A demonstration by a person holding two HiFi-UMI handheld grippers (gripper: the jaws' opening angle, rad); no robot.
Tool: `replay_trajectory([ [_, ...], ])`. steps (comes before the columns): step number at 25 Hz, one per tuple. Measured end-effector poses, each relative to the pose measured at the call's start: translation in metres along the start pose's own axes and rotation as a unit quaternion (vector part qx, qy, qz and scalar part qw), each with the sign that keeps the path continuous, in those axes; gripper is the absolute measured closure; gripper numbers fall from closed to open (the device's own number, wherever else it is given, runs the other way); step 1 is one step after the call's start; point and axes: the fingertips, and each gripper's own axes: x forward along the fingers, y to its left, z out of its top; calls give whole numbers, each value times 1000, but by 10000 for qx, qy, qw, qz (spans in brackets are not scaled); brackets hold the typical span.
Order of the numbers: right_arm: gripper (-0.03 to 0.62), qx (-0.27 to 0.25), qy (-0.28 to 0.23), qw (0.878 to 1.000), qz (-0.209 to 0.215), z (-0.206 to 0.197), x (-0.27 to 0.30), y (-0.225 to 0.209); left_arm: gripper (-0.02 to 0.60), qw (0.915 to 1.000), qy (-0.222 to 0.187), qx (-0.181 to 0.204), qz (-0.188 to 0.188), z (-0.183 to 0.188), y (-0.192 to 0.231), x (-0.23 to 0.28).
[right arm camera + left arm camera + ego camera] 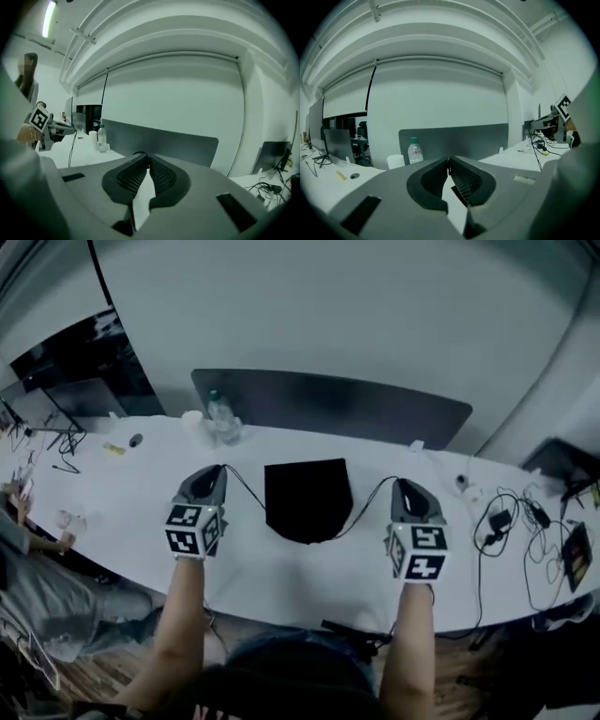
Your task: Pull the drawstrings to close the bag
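black bag (307,501) lies between left gripper (220,469) and right gripper (399,482), each clenched on one of its drawstrings (246,488), held wide apart to cinch the mouth

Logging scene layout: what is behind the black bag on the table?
Behind the black bag lies bare white table, then a dark grey divider panel. A water bottle stands further left. What the bag covers or holds cannot be seen.

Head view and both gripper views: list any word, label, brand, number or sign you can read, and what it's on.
No readable text in any view.
Left marker cube, right marker cube: square patterns only, no letters.
Water bottle label: too small to read.
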Motion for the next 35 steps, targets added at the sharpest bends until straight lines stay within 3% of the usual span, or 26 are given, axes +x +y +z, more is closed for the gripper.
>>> replay_trajectory([
  [5, 586, -8, -366, 9993, -80, 22, -7, 13, 565, 9988, -472, 113, 2, 31, -7, -8],
  [17, 586, -83, -1150, 9919, -527, 65, -29, 21, 565, 9854, -1525, 487, 583, 89, 2, -32],
  [35, 586, -109, -1328, 9897, -513, 72, -31, 38, 565, 9813, -1723, 561, 647, 101, -1, -38],
])
